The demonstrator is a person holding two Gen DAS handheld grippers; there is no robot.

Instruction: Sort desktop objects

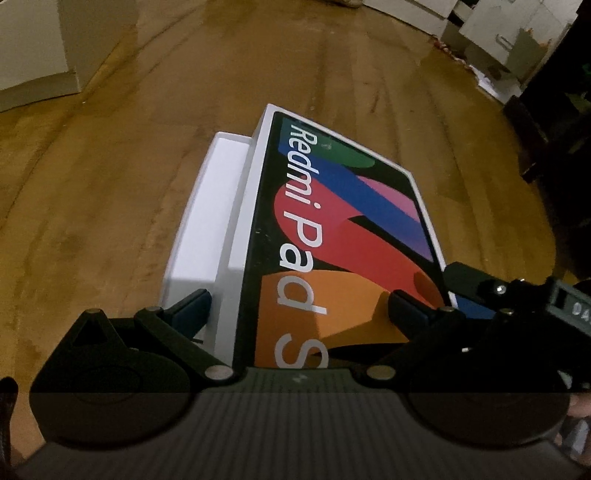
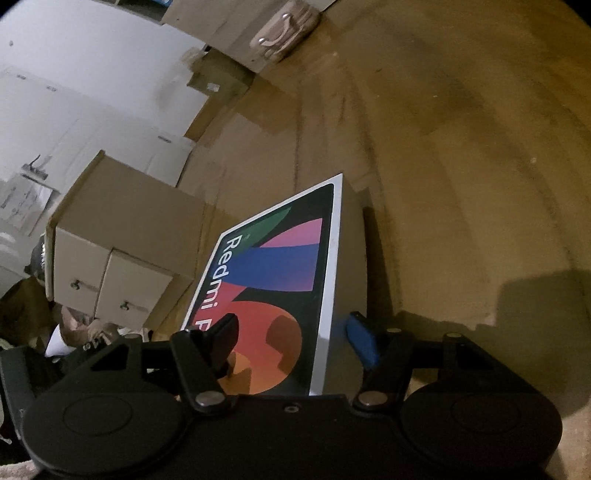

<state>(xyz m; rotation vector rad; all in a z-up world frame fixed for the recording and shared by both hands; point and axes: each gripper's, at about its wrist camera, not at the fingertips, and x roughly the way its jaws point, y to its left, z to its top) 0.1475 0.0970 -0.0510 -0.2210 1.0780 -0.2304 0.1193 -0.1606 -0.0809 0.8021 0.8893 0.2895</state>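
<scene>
A white box lid (image 1: 332, 221) printed with coloured shapes and the words "Redmi Pad" lies tilted over its white base tray (image 1: 207, 206). My left gripper (image 1: 301, 308) is open: its left finger sits beside the lid's white side wall and its right finger lies over the orange print. In the right wrist view my right gripper (image 2: 291, 336) is shut on the near edge of the lid (image 2: 280, 266), with the black finger on the printed face and the blue pad against the far side. That right gripper (image 1: 480, 288) also shows at the lid's right edge.
Everything rests on a brown wooden surface (image 1: 110, 184). Cardboard boxes (image 2: 122, 236) stand to the left in the right wrist view, with a beige case (image 2: 284, 29) further back. A white cabinet (image 1: 33, 55) and more boxes (image 1: 498, 44) line the far edge.
</scene>
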